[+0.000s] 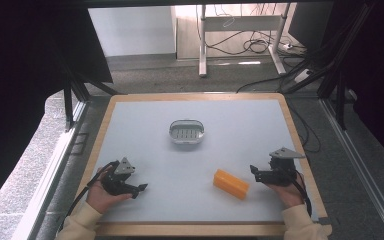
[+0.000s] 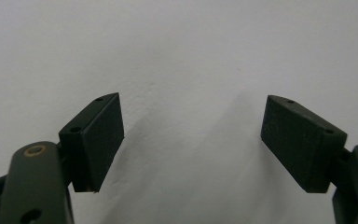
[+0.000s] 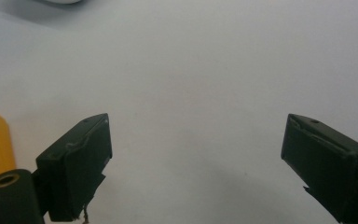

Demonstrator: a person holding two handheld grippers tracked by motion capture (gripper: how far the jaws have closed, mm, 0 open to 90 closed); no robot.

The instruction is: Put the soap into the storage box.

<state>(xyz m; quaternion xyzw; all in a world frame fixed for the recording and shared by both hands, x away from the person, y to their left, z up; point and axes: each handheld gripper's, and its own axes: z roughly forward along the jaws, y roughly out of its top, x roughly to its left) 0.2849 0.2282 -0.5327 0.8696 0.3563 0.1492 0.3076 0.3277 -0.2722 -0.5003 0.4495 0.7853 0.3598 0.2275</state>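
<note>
Both hands rest low: left gripper (image 1: 141, 189) and right gripper (image 1: 254, 171) gape beside orange block (image 1: 231, 184).

block (image 1: 231, 184): orange | dish (image 1: 186, 131): white-grey, slotted | table (image 1: 240, 130): pale grey

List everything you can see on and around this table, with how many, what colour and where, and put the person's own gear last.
orange block: one, orange, near right part of the table, just left of the right gripper
soap dish: one, white and grey with a slotted floor, middle of the table, empty
table: one, pale grey top with a light wood rim
desk frame: one, white legs, on the floor beyond the table, with black cables lying under it
left gripper: one, black with a grey plate on top, near left of the table, jaws open over bare tabletop
right gripper: one, black with a grey plate on top, near right of the table, jaws open, nothing between them
</note>
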